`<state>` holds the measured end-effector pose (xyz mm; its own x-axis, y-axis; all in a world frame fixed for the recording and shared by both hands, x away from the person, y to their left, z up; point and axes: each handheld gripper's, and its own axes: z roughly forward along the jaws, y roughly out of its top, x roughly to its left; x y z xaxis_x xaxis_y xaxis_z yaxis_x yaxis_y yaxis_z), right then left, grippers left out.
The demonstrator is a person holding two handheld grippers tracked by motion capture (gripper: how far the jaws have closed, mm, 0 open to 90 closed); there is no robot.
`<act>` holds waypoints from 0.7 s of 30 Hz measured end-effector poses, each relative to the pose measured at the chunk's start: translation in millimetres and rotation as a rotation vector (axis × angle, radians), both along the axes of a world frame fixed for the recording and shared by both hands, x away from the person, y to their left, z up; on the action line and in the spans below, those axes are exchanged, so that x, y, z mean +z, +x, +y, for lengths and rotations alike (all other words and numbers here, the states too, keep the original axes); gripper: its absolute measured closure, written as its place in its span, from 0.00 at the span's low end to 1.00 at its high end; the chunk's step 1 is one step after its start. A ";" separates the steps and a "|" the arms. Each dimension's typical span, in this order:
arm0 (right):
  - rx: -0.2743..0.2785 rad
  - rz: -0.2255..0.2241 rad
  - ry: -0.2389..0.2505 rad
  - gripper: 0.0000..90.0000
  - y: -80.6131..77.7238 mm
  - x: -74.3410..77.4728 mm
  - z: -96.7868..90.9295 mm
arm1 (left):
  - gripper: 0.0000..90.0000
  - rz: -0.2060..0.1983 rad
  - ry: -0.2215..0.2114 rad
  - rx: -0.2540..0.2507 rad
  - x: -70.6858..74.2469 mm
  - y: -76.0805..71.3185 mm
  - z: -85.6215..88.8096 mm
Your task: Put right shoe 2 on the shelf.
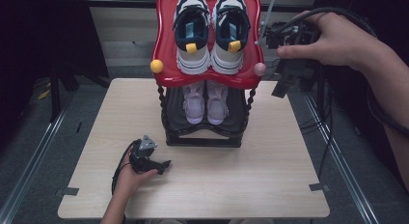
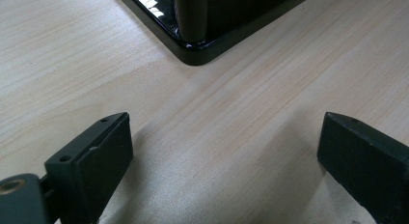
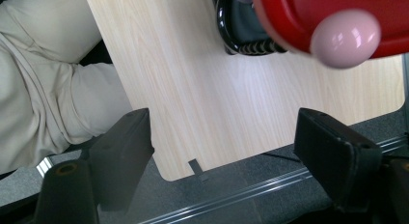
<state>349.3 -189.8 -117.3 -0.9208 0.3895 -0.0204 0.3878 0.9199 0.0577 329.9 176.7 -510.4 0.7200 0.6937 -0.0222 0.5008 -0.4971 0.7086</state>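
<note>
A two-tier shoe rack stands at the back middle of the table. Its red top tray (image 1: 166,50) carries a pair of navy and white sneakers (image 1: 208,31). Its black lower shelf (image 1: 202,132) holds a pair of small lilac shoes (image 1: 206,103). My left gripper (image 1: 166,165) rests low on the table in front of the rack's left side, open and empty, with the rack's black base corner (image 2: 193,52) just ahead of it. My right gripper (image 1: 279,91) hangs in the air right of the red tray, pointing down, open and empty, near the tray's pink knob (image 3: 345,38).
A yellow knob (image 1: 156,66) sits on the tray's front left corner. The light wooden table (image 1: 202,185) has tape marks near its front corners. Metal rails run along the floor on both sides. The person's beige trousers (image 3: 43,79) lie below the table's near edge.
</note>
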 end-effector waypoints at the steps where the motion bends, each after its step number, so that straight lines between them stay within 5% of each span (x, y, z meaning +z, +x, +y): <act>1: -0.003 0.001 -0.003 0.23 -1.4 -1.1 -1.4 | 0.06 -0.001 0.001 -0.001 0.0 0.0 0.1; 21: -0.015 0.000 -0.010 0.23 -15.8 -45.4 -32.6 | 0.06 0.002 0.001 -0.002 0.2 0.1 0.2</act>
<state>333.5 -222.4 -162.7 -0.9150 0.4028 -0.0246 0.4013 0.9146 0.0489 330.0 176.8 -510.2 0.7214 0.6922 -0.0225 0.5010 -0.4992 0.7070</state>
